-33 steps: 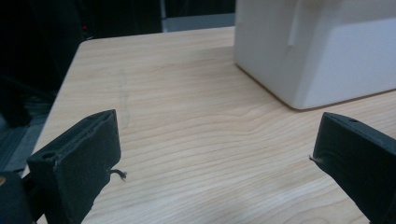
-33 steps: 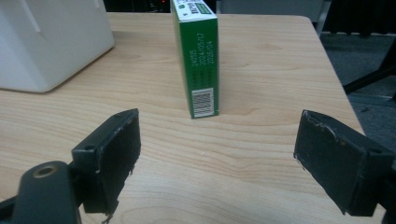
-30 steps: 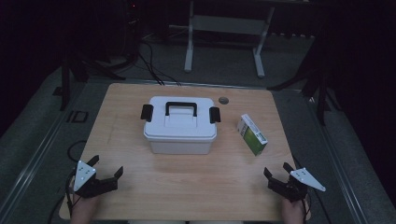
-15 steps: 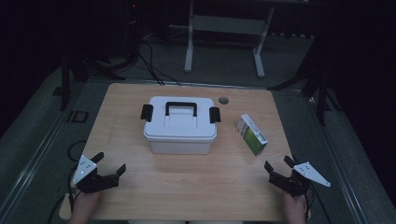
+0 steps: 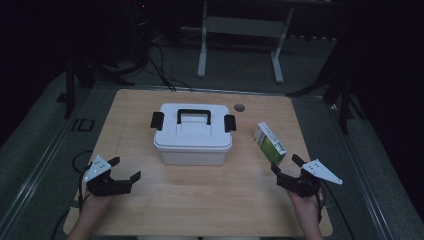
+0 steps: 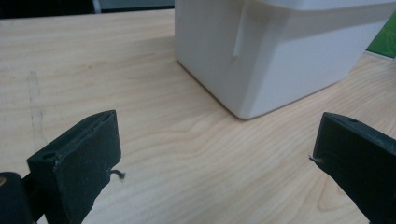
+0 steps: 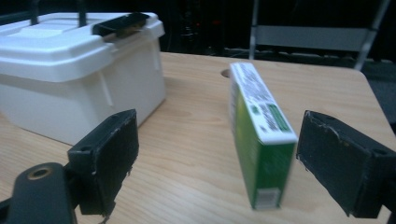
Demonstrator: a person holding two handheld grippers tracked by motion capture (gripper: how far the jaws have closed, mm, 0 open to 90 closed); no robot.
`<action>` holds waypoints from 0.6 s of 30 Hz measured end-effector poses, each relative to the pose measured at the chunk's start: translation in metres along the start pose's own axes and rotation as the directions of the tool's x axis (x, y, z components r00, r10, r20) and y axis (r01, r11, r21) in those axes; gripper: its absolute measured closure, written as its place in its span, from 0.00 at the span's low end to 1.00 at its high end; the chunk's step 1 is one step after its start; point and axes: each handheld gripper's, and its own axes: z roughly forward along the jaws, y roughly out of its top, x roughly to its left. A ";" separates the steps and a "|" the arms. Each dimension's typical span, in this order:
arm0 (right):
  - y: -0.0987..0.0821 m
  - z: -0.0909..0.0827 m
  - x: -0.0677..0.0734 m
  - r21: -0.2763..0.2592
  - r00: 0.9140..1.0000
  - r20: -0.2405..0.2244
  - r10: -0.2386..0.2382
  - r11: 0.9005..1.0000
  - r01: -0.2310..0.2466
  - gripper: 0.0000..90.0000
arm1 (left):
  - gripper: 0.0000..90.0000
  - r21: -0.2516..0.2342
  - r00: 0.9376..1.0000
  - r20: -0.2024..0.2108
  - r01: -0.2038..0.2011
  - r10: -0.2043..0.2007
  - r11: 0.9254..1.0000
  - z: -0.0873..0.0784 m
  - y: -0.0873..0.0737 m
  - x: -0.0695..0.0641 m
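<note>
Your white lidded box (image 5: 192,134) sits closed near the middle of the wooden table (image 5: 200,200), its black handle (image 5: 194,114) lying flat on the lid and a black latch (image 5: 157,120) at each end. Just to its right, apart from it, your green and white carton (image 5: 269,143) stands on a long narrow edge, its length running at an angle toward the near right corner.
</note>
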 end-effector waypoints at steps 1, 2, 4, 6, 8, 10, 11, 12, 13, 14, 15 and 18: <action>0.002 0.003 0.003 0.002 1.000 -0.008 -0.009 1.000 0.009 0.15 | 0.05 -0.003 1.000 -0.008 0.000 0.000 1.000 0.001 0.002 0.000; 0.005 0.005 0.005 0.005 1.000 -0.012 -0.016 1.000 0.016 0.15 | 0.05 -0.002 1.000 0.008 -0.001 0.001 1.000 0.003 0.004 0.001; 0.009 0.012 0.010 0.017 0.999 -0.030 -0.034 0.999 0.035 0.15 | 0.07 0.007 1.000 0.004 -0.016 0.015 1.000 0.006 0.008 -0.001; 0.012 0.019 0.016 0.026 0.997 -0.052 -0.060 0.998 0.062 0.16 | 0.09 0.013 1.000 0.008 -0.022 0.022 1.000 0.010 0.012 -0.002; 0.014 0.024 0.020 0.023 0.996 -0.051 -0.076 0.997 0.078 0.16 | 0.11 0.016 0.999 0.015 -0.032 0.032 0.999 0.014 0.015 -0.003; 0.015 0.031 0.023 0.025 0.995 -0.069 -0.079 0.996 0.080 0.19 | 0.14 0.017 0.999 0.019 -0.045 0.045 0.999 0.018 0.019 -0.004; 0.015 0.033 0.024 0.025 0.994 -0.071 -0.079 0.996 0.081 0.20 | 0.14 0.017 0.999 0.019 -0.045 0.045 0.999 0.018 0.019 -0.004; 0.016 0.038 0.026 0.025 0.994 -0.076 -0.082 0.996 0.084 0.20 | 0.16 0.019 0.998 0.017 -0.064 0.064 0.998 0.021 0.023 -0.004; 0.016 0.038 0.026 0.025 0.994 -0.076 -0.082 0.996 0.084 0.20 | 0.16 0.019 0.998 0.017 -0.064 0.064 0.998 0.021 0.023 -0.004; 0.016 0.040 0.027 0.025 0.993 -0.079 -0.083 0.996 0.086 0.21 | 0.16 0.023 0.997 0.016 -0.070 0.069 0.997 0.024 0.026 -0.004; 0.016 0.044 0.028 0.030 0.992 -0.087 -0.088 0.995 0.091 0.25 | 0.17 0.023 0.997 0.026 -0.072 0.071 0.997 0.027 0.029 -0.004; 0.015 0.058 0.029 0.045 0.992 -0.102 -0.080 0.995 0.085 0.30 | 0.23 0.032 0.996 0.029 -0.089 0.089 0.995 0.036 0.035 -0.004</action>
